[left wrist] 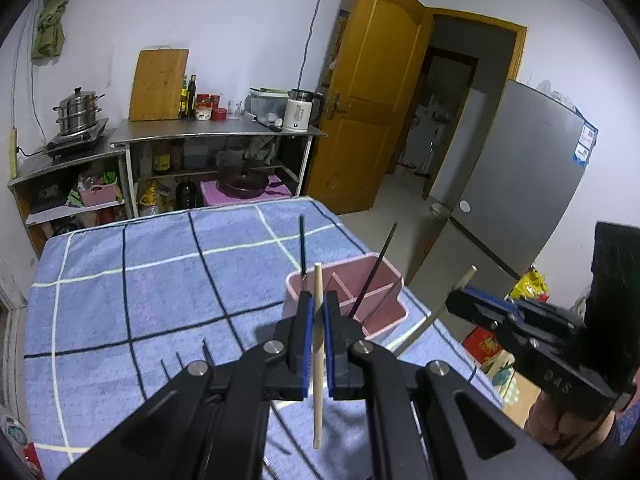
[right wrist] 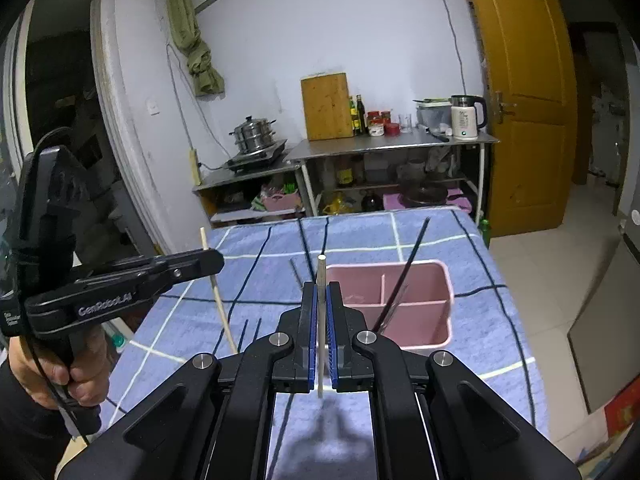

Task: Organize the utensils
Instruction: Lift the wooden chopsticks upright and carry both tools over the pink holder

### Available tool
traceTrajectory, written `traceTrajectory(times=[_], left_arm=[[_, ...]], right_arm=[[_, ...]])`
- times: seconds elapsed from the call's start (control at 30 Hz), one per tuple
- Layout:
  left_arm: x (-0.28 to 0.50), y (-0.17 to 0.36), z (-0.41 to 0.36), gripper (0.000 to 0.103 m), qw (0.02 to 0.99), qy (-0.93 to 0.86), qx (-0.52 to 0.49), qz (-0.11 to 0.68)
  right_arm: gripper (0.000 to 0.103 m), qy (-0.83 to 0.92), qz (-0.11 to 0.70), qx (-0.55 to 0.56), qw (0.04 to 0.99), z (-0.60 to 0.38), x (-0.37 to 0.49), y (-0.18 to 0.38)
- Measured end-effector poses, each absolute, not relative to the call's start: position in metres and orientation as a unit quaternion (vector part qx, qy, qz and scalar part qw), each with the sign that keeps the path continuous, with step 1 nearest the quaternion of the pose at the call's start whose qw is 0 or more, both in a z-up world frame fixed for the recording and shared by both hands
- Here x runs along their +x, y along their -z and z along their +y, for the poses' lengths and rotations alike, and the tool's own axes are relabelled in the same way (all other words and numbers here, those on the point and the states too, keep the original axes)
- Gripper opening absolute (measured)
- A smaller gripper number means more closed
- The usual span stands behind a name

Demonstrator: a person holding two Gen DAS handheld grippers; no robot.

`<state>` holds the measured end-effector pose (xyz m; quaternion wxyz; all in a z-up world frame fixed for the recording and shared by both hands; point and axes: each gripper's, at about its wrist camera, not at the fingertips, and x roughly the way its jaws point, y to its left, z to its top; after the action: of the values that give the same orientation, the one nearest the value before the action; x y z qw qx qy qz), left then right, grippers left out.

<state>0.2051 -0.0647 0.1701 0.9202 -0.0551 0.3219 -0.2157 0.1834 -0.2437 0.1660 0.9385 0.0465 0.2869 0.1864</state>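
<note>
A pink divided utensil holder (left wrist: 380, 280) (right wrist: 424, 280) stands on the blue checked cloth near the table's right edge. A black chopstick (left wrist: 374, 268) (right wrist: 404, 272) leans inside it. My left gripper (left wrist: 317, 300) is shut on a pale wooden chopstick (left wrist: 318, 360), held upright above the cloth just left of the holder. My right gripper (right wrist: 321, 292) is shut on another pale chopstick (right wrist: 321, 320), upright in front of the holder. Each gripper shows in the other's view: the right (left wrist: 454, 300), the left (right wrist: 218, 258).
Another black chopstick (left wrist: 302, 244) shows behind my left fingers. Dark fork tines (left wrist: 192, 358) lie on the cloth (left wrist: 160, 280). Steel shelves with a steamer pot (left wrist: 78, 114), cutting board and kettle (left wrist: 298, 112) stand behind the table. A grey fridge (left wrist: 520, 184) and an open wooden door stand right.
</note>
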Motion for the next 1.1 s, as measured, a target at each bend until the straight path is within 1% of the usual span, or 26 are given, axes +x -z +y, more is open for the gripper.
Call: traceTrajectory(times=[0.5, 0.8, 1.1], left_arm=[[0.248, -0.205, -0.092, 0.006, 0.931, 0.217, -0.066, 0.285], [0.274, -0.193, -0.097, 0.006, 0.934, 0.201, -0.072, 0.286], [0.281, -0.181, -0.096, 0.006, 0.933, 0.205, -0.073, 0.285]], right_arm=[[0.004, -0.176, 0.255, 0.062, 0.949, -0.264, 0.207, -0.197], [0.004, -0.173, 0.252, 0.070, 0.950, -0.270, 0.220, -0.198], [0.004, -0.171, 0.276, 0.074, 0.943, -0.268, 0.234, -0.172]])
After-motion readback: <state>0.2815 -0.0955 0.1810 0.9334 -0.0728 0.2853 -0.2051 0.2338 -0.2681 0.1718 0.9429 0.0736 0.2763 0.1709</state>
